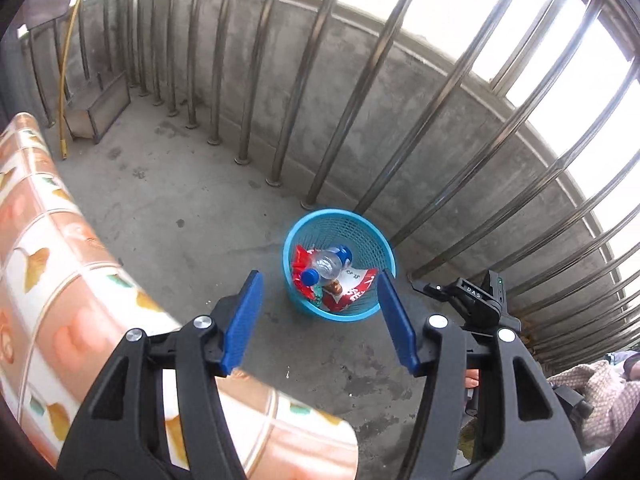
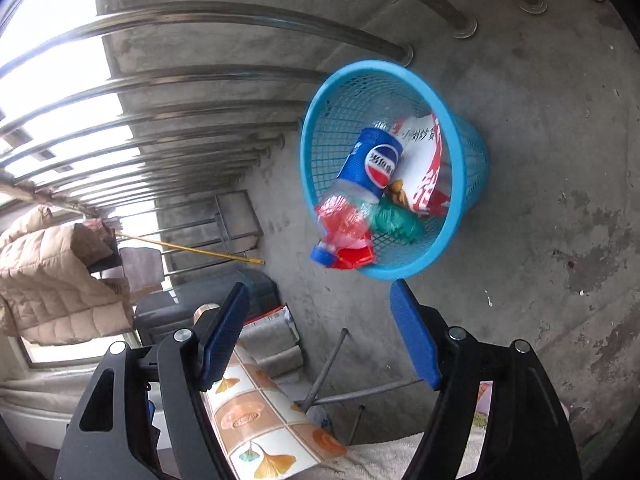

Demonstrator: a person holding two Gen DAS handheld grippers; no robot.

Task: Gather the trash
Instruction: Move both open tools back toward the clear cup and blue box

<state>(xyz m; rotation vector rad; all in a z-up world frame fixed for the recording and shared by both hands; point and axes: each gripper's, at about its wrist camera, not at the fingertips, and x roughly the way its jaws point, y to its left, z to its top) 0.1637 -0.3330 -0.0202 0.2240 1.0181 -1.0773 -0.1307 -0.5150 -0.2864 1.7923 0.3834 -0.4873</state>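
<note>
A blue mesh basket [image 1: 340,213] stands on the concrete floor by the railing. In it lie a clear plastic cola bottle [image 1: 329,264] with a blue cap and blue label, a red-and-white snack bag [image 1: 354,294] and a red wrapper [image 1: 299,261]. My left gripper [image 1: 319,275] hangs above the basket's near side, open, with nothing between its blue pads. The right wrist view shows the same basket [image 2: 474,152], the bottle [image 2: 372,160], the snack bag [image 2: 424,148] and a green wrapper [image 2: 396,218]. My right gripper [image 2: 319,284] is open and empty, just short of the rim.
A table under a tile-and-leaf patterned cloth [image 1: 60,280] [image 2: 260,420] lies close on the left. Steel railing bars [image 1: 360,100] on a concrete kerb fence the far side. A metal stand [image 1: 100,108], a yellow pole [image 1: 66,80], a dark bin [image 2: 208,304] and a hanging quilted jacket [image 2: 48,280] are around.
</note>
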